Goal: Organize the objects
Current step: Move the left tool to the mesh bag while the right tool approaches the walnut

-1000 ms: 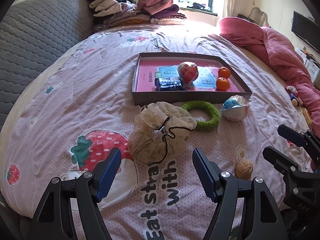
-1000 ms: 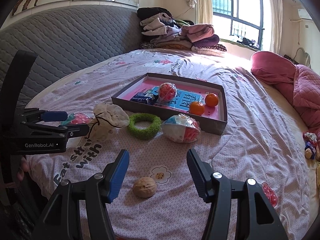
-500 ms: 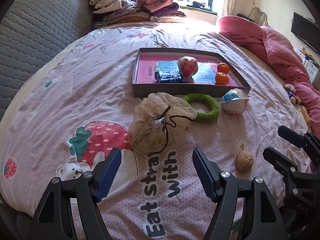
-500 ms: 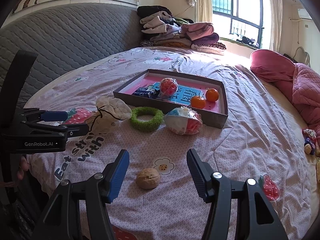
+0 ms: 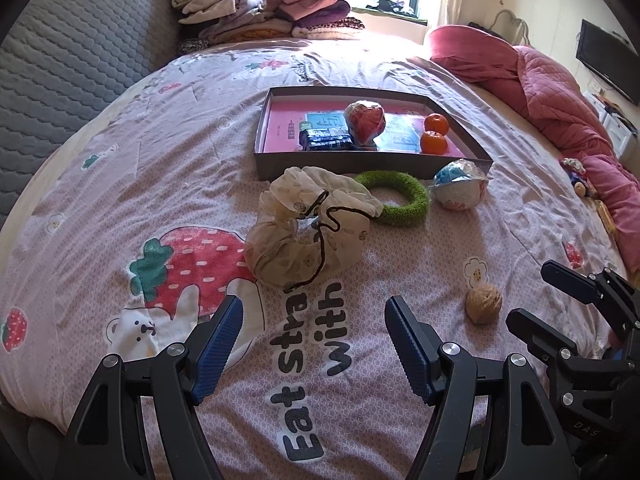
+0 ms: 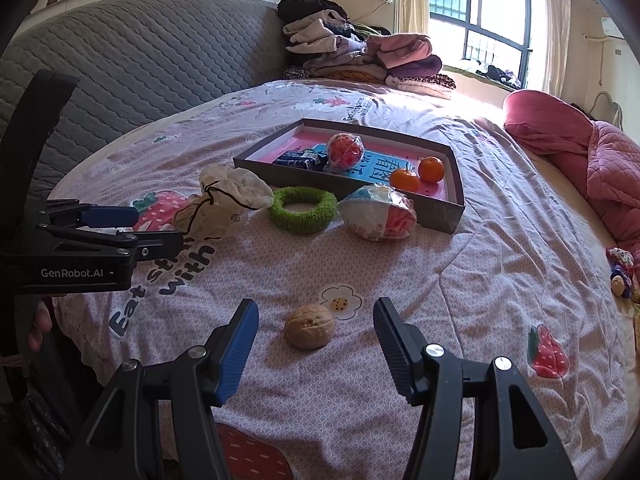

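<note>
A grey box with a pink inside (image 5: pixel 372 162) (image 6: pixel 448 212) lies on the bed. It holds a red wrapped ball (image 5: pixel 365 121), a dark packet (image 5: pixel 326 138) and two oranges (image 5: pixel 434 133). In front of it lie a cream drawstring pouch (image 5: pixel 308 228) (image 6: pixel 228 196), a green ring (image 5: pixel 400 204) (image 6: pixel 303 209), a wrapped blue-white ball (image 5: pixel 458 190) (image 6: pixel 378 217) and a walnut (image 5: pixel 483 303) (image 6: pixel 309 326). My left gripper (image 5: pixel 314 340) is open and empty, short of the pouch. My right gripper (image 6: pixel 316 338) is open, one jaw on each side of the walnut, not touching it.
The bed has a pink printed sheet (image 5: pixel 120 184). Folded clothes (image 5: pixel 264 8) are stacked at the far end. A pink quilt (image 5: pixel 560 96) lies on the right, with small toys (image 6: pixel 622 272) at the right edge. A grey padded headboard (image 6: pixel 132 64) stands on the left.
Both grippers have drawn back a little toward the near edge, so the box and objects sit farther away. Both stay open. No object has moved.
</note>
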{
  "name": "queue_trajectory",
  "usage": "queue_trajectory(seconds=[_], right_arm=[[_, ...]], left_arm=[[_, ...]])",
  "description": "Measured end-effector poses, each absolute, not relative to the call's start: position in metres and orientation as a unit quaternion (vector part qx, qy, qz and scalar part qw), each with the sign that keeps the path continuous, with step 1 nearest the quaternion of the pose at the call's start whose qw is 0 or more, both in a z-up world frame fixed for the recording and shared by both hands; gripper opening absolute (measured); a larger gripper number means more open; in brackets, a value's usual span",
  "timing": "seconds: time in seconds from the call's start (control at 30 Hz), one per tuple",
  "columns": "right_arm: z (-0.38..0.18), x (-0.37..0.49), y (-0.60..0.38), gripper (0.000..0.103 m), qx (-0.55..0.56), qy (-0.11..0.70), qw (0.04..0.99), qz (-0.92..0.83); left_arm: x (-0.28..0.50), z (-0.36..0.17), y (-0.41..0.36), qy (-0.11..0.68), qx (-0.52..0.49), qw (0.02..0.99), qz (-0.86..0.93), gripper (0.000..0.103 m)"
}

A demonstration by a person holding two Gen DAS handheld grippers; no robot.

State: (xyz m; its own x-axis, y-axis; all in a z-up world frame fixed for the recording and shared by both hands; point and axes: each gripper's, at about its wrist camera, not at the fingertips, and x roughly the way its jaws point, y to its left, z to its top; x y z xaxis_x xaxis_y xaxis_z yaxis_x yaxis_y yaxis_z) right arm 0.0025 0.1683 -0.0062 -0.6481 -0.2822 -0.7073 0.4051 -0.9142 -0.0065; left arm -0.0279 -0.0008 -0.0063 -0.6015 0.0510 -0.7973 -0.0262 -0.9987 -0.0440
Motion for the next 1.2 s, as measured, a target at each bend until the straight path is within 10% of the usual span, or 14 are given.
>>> queue_trajectory(seconds=[1.2], right_arm=[[-0.026,0.000,0.163,0.059,0.402,0.081,0.184,-0.894]], left_arm=[[-0.034,-0.025,-0.006,-0.031,-0.455,0.028,0.889,0.075]])
